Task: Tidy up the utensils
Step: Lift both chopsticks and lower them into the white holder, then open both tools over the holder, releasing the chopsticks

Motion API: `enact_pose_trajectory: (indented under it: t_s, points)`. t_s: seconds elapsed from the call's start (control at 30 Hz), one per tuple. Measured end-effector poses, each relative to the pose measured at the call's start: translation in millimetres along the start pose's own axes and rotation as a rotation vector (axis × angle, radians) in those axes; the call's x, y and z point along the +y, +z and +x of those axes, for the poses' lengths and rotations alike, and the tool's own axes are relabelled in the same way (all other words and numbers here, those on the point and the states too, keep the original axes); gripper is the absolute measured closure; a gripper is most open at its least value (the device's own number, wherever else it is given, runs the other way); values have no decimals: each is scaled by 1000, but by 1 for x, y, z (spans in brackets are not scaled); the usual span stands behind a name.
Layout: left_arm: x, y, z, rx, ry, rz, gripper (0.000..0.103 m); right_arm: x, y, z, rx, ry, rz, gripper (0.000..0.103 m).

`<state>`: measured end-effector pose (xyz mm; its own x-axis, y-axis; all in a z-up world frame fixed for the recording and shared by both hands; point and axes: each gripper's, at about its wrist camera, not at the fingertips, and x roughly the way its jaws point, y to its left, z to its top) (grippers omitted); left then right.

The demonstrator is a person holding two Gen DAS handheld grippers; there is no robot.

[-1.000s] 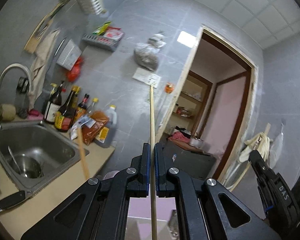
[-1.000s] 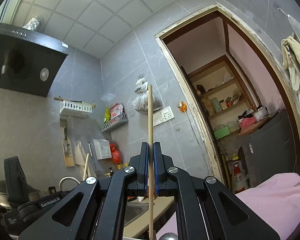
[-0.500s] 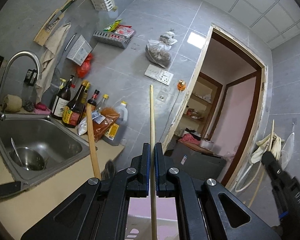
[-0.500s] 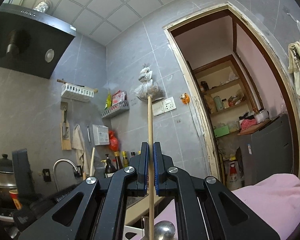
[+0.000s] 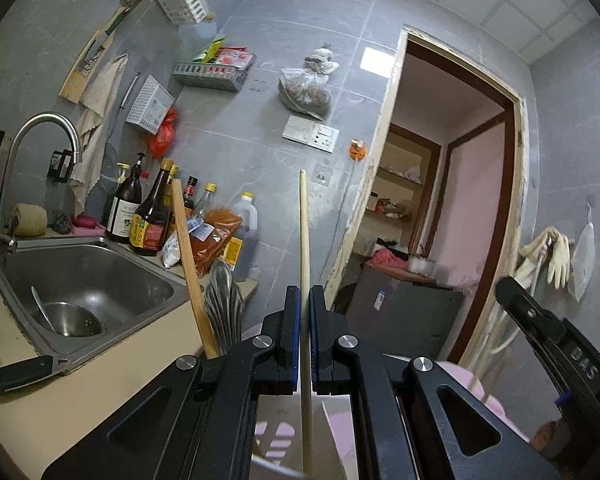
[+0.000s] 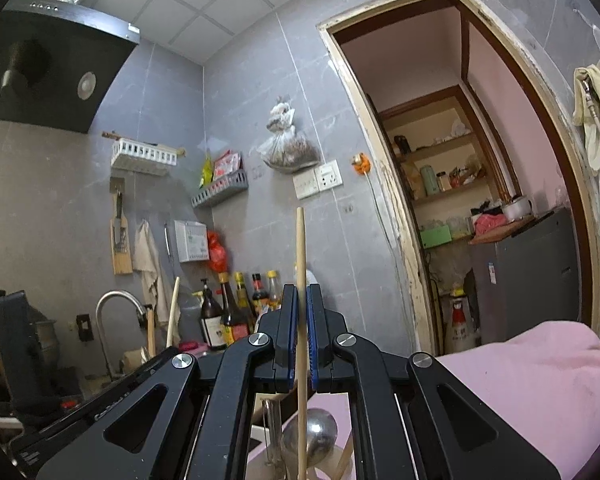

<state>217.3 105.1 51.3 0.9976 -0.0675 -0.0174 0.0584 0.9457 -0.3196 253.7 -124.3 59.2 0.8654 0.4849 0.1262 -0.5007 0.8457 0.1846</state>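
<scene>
In the left wrist view my left gripper (image 5: 304, 294) is shut on a pale wooden chopstick (image 5: 303, 232) that stands upright between its pads. Left of it another wooden chopstick (image 5: 188, 264) and several metal spoon handles (image 5: 223, 300) stick up from a pink holder (image 5: 276, 440) below the jaws. In the right wrist view my right gripper (image 6: 302, 292) is shut on a second upright chopstick (image 6: 300, 248). Beneath it a metal spoon bowl (image 6: 314, 436) and other utensils stand in the holder. The right gripper (image 5: 540, 336) also shows at the right of the left wrist view.
A steel sink (image 5: 84, 280) with a bowl and a tap (image 5: 32, 148) lies to the left. Sauce bottles (image 5: 148, 216) line the counter's back. A black knife handle (image 5: 20, 372) lies on the counter edge. An open doorway (image 6: 480, 160) and a pink cloth (image 6: 540, 380) are at the right.
Both grippers have sunk with their chopsticks, so the counter, bottles and wall racks sit higher in the views. The spoon handles and the spoon bowl in the holder have come into sight.
</scene>
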Motion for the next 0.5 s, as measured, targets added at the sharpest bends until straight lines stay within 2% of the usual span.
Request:
enact_pose_trajectory:
  t_s: [0.1, 0.23, 0.3, 0.37, 0.5]
  points:
    - [-5, -5, -1, 14, -7, 31, 99, 1, -4, 1, 17, 0, -4, 99]
    - [-5, -8, -1, 27, -36, 13, 80, 2, -6, 1, 25, -1, -5, 96]
    - [-5, -8, -3, 20, -39, 6, 79, 2, -6, 0, 21, -5, -8, 93]
    - [-4, -8, -4, 14, -38, 1, 75, 2, -6, -1, 16, -6, -7, 82]
    - [-4, -7, -6, 7, -37, -5, 71, 5, -6, -3, 2, -15, -24, 80]
